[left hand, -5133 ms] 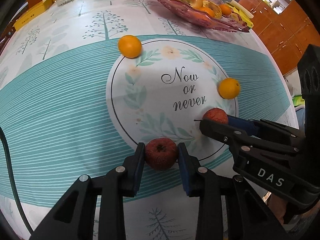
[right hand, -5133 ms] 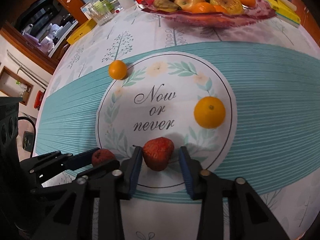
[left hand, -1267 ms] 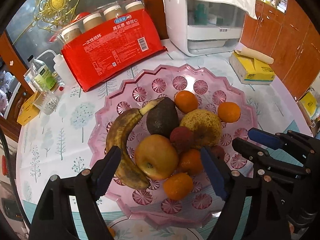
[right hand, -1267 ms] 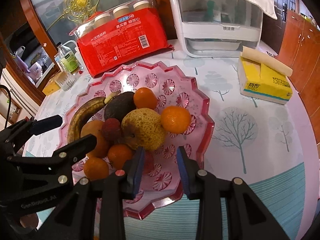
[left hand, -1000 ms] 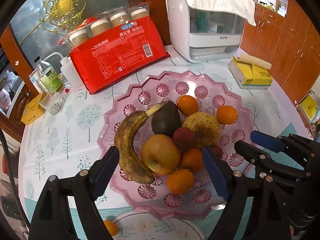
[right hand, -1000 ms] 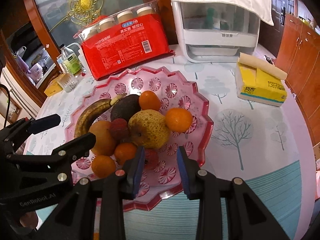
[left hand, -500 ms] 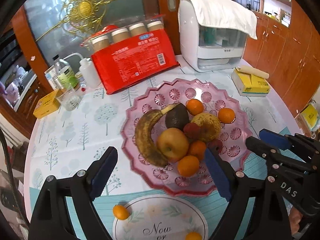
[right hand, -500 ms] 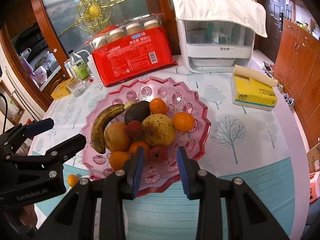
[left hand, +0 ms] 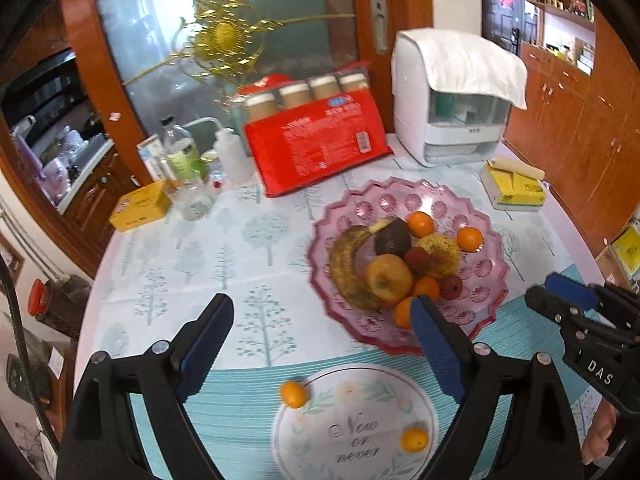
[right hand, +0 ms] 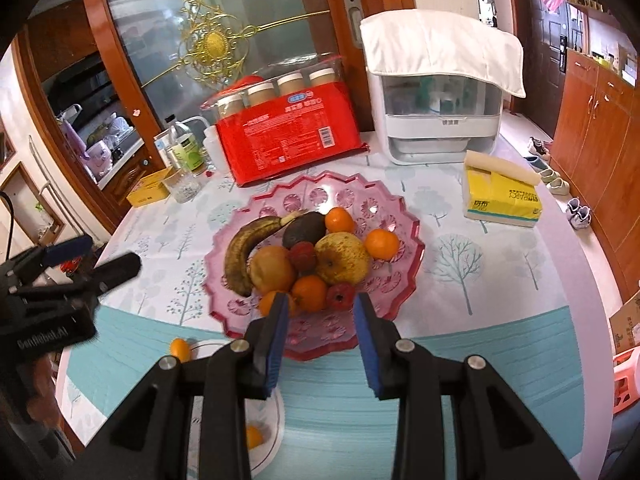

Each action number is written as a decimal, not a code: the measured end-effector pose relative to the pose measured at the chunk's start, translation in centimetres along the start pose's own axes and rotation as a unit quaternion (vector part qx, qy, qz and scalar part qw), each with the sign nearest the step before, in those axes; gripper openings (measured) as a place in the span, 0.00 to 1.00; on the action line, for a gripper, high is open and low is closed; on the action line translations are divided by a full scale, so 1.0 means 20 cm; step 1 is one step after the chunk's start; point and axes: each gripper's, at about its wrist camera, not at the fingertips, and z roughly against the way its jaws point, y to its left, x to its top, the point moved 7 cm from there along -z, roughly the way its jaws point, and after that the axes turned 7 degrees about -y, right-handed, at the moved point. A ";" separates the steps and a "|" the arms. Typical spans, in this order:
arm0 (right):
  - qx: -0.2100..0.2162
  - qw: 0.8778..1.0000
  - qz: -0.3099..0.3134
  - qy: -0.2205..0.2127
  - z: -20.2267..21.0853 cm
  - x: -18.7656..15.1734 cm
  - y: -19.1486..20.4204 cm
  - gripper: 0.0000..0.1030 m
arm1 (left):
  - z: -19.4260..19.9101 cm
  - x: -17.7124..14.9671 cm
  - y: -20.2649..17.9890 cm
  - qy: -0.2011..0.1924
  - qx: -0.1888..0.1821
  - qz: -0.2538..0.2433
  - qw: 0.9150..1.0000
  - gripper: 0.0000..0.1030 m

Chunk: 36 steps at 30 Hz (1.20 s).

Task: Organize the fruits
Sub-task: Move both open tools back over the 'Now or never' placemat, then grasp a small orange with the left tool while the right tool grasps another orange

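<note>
A pink glass fruit bowl [left hand: 486, 264] [right hand: 404, 216] holds a brown banana [left hand: 348, 268], an apple [left hand: 388, 278], an avocado, a pear, two red fruits and several oranges. Two small oranges lie on the table by the round "Now or never" print: one at its left rim [left hand: 294, 395] [right hand: 180, 349], one on its right side [left hand: 415, 440]. My left gripper [left hand: 320, 340] is wide open and empty, held high above the table. My right gripper [right hand: 320, 332] is open and empty, raised in front of the bowl.
A red pack of cups [left hand: 316, 144], a white appliance with a cloth on it [left hand: 452, 96], a yellow tissue pack [left hand: 516, 192], bottles and a yellow box [left hand: 140, 206] stand behind the bowl. The table's edge curves at left and right.
Both grippers have pulled back and up from the bowl, so more of the table shows. The two red fruits they held earlier now lie in the bowl. Both stay open.
</note>
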 end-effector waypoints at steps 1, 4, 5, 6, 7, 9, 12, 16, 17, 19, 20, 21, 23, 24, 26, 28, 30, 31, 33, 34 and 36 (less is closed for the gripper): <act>0.001 1.000 0.002 0.001 0.01 -0.01 0.02 0.33 | 0.02 0.00 0.03 -0.003 0.003 0.003 1.000 0.89; 0.003 1.000 0.010 0.007 0.03 -0.06 0.07 0.33 | 0.06 -0.02 0.15 -0.006 0.014 0.016 1.000 0.89; 0.004 1.000 0.011 0.010 0.03 -0.09 0.09 0.33 | 0.07 -0.03 0.19 -0.005 0.017 0.019 1.000 0.89; 0.005 1.000 0.013 0.014 0.03 -0.11 0.10 0.33 | 0.08 -0.04 0.23 -0.003 0.021 0.024 0.999 0.89; 0.006 1.000 0.014 0.019 0.03 -0.13 0.12 0.33 | 0.07 -0.06 0.27 0.000 0.023 0.027 0.999 0.89; 0.008 0.999 0.017 0.030 0.02 -0.19 0.16 0.33 | 0.06 -0.10 0.34 0.009 0.026 0.031 0.999 0.89; 0.004 0.999 0.018 0.048 0.00 -0.29 0.20 0.33 | 0.00 -0.19 0.41 0.031 0.020 0.030 0.999 0.89; -0.005 0.997 0.007 0.075 -0.03 -0.42 0.26 0.33 | -0.12 -0.33 0.46 0.063 0.007 0.019 0.998 0.89; -0.009 0.997 0.004 0.082 -0.05 -0.45 0.27 0.33 | -0.15 -0.37 0.47 0.075 0.000 0.015 0.997 0.89; -0.016 0.995 -0.001 0.098 -0.08 -0.51 0.31 0.33 | -0.21 -0.44 0.46 0.089 -0.010 0.009 0.996 0.89; -0.019 0.995 -0.004 0.102 -0.09 -0.54 0.32 0.33 | -0.24 -0.48 0.46 0.099 -0.017 0.003 0.995 0.89; -0.021 0.994 -0.008 0.107 -0.10 -0.56 0.33 0.33 | -0.27 -0.51 0.45 0.105 -0.022 -0.001 0.994 0.89; -0.027 0.993 -0.015 0.118 -0.13 -0.62 0.36 0.33 | -0.32 -0.55 0.45 0.116 -0.033 -0.008 0.993 0.89; -0.031 0.992 -0.019 0.123 -0.14 -0.64 0.37 0.33 | -0.36 -0.59 0.44 0.124 -0.042 -0.012 0.991 0.89; -0.038 0.990 -0.026 0.132 -0.17 -0.68 0.39 0.33 | -0.40 -0.63 0.43 0.134 -0.054 -0.016 0.989 0.89; -0.047 0.989 -0.032 0.137 -0.19 -0.71 0.40 0.33 | -0.45 -0.67 0.41 0.144 -0.065 -0.022 0.987 0.89; -0.052 0.988 -0.038 0.140 -0.21 -0.74 0.41 0.33 | -0.49 -0.71 0.40 0.152 -0.074 -0.026 0.985 0.89; -0.056 0.988 -0.041 0.142 -0.22 -0.75 0.41 0.33 | -0.51 -0.73 0.40 0.156 -0.079 -0.027 0.984 0.89; -0.061 0.986 -0.049 0.145 -0.24 -0.78 0.41 0.33 | -0.55 -0.76 0.39 0.163 -0.089 -0.028 0.982 0.89; -0.063 0.986 -0.053 0.145 -0.24 -0.79 0.40 0.33 | -0.56 -0.76 0.38 0.164 -0.092 -0.029 0.982 0.89; -0.069 0.985 -0.062 0.147 -0.26 -0.81 0.40 0.33 | -0.59 -0.78 0.37 0.167 -0.099 -0.032 0.980 0.89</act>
